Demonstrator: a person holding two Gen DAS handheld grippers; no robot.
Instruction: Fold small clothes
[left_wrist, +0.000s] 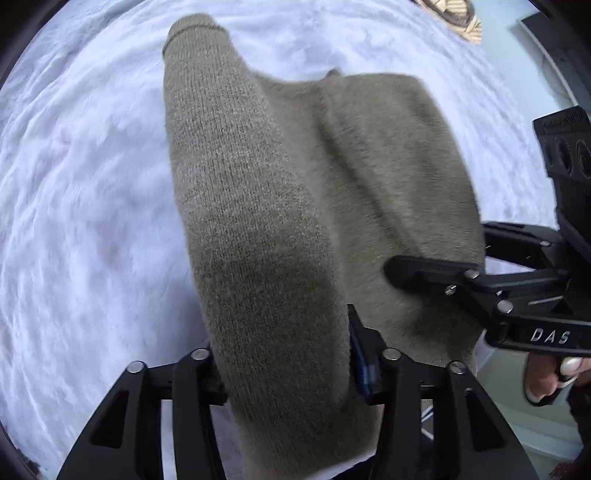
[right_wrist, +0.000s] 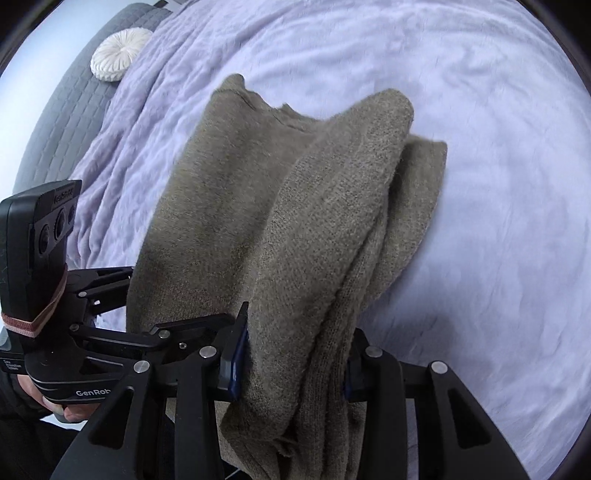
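The sweater (left_wrist: 295, 206) is hanging bunched between the two grippers above the pale blanket (left_wrist: 81, 206), so the fold is, by my reading, under way but far from finished. Several layers are already lying doubled over one another in the right wrist view, and one sleeve with its ribbed cuff (left_wrist: 192, 29) is draping forward in the left wrist view. Nothing is lying flat or squared yet; the knit is still needing to be laid down, smoothed and folded again — that is a judgement from how it hangs.

The left gripper (left_wrist: 291, 373) is pinching a thick roll of knit, its jaws standing part-way apart with the fabric filling the gap and the pads pressing on it. The right gripper (right_wrist: 291, 362) is doing the same — jaws part-open, clamped on a stacked wad of layers, blue pads (right_wrist: 236, 360) bearing on the cloth. Each gripper is showing in the other's view, close beside the sweater's edge, with a hand (left_wrist: 550, 376) on its handle.

A round white cushion (right_wrist: 120, 55) is sitting on a grey quilt (right_wrist: 74, 107) well apart from the work.
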